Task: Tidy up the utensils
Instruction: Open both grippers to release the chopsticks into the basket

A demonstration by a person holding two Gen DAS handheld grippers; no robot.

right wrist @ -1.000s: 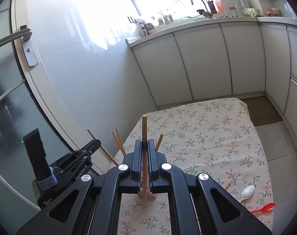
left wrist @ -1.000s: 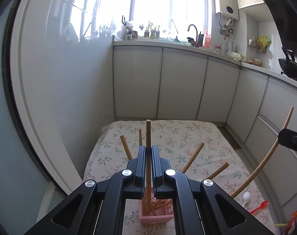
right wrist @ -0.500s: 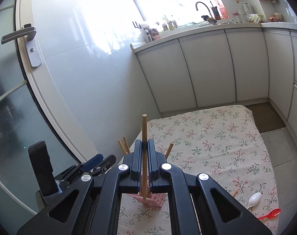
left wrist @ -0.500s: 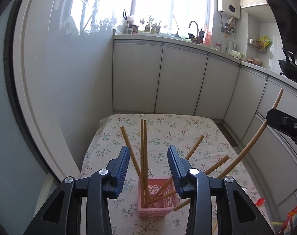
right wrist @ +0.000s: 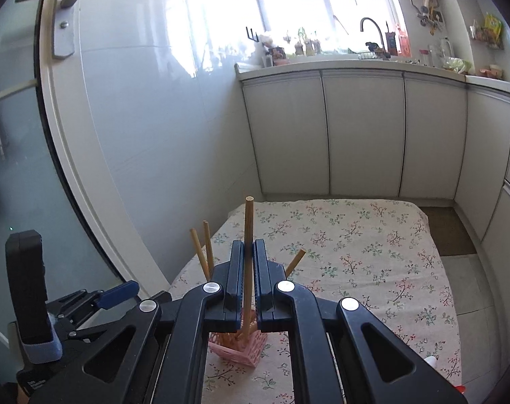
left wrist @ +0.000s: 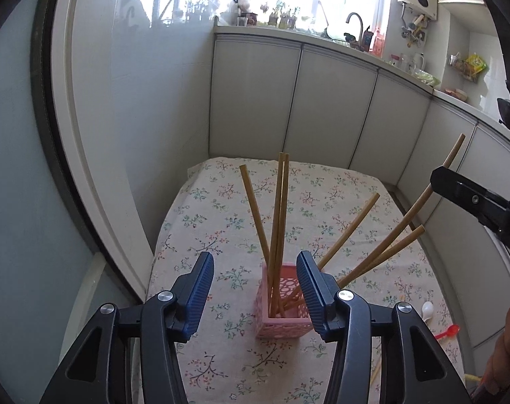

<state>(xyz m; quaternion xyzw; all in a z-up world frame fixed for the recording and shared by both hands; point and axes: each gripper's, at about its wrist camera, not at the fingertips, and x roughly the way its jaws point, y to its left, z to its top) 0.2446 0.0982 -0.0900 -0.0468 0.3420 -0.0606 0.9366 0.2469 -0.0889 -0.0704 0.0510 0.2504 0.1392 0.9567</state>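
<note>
My left gripper (left wrist: pixel 255 289) stands wide apart, holding nothing, above the pink basket (left wrist: pixel 283 306). My right gripper (right wrist: pixel 248 279) is clamped on a chopstick (right wrist: pixel 248 229).

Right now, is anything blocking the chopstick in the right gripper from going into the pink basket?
Nothing solid. The right gripper holds its chopstick over the pink basket; five chopsticks already lean inside, crowding the opening.

Bright daylight blows out the window (right wrist: pixel 298 3); fisheye edges curve and darken.
</note>
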